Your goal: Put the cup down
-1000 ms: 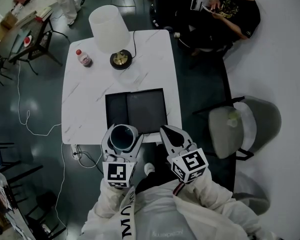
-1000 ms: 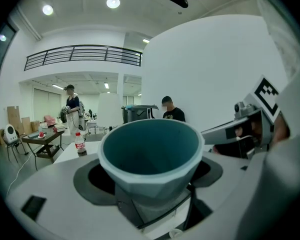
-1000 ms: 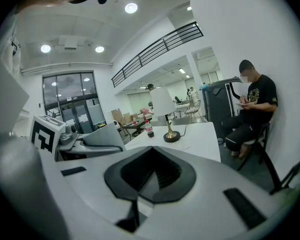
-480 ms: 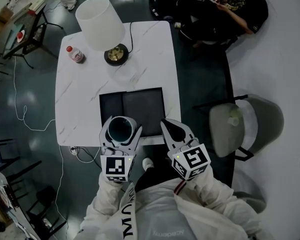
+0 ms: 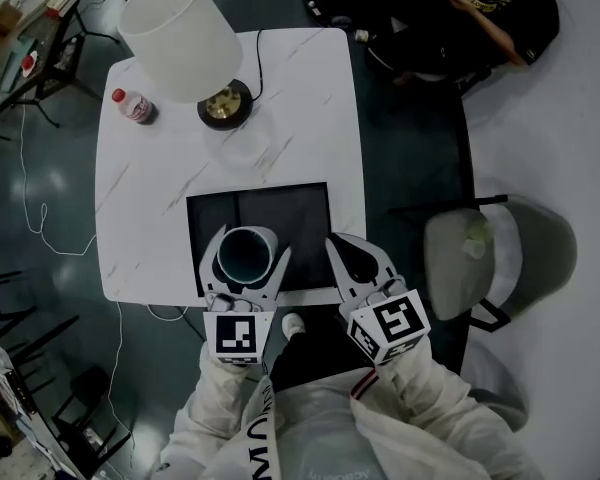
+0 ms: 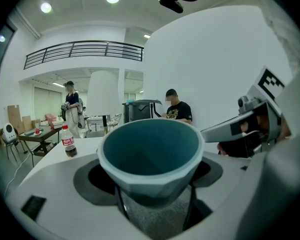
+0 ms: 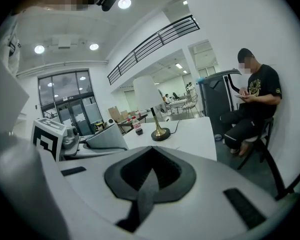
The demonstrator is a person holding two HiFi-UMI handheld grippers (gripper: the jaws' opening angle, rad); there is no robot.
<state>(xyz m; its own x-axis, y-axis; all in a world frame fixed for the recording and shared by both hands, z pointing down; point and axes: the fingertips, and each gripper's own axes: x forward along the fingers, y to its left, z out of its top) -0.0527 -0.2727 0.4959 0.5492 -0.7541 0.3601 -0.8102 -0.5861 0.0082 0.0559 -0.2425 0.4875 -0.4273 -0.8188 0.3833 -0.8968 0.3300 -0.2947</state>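
cup (image 5: 246, 254) upright, mouth up, in left hand-held gripper (image 5: 244, 277)

The desk (image 5: 310, 88) fills the middle of the head view. On it, toward 11 o'clock, stands a lamp (image 5: 175, 38), with a bottle (image 5: 133, 106) just beside it at 9 o'clock. A mat (image 5: 290, 213) lies on the desk against its 6 o'clock edge. The cup (image 5: 244, 258) sits between the left tongs (image 5: 248, 248) over the mat's 7 o'clock corner. The right tongs (image 5: 346, 252) are at 3 o'clock from them, over the mat's 5 o'clock corner. Off the desk, a chair (image 5: 490, 258) stands at 4 o'clock and a seated person (image 5: 470, 8) at 1 o'clock.
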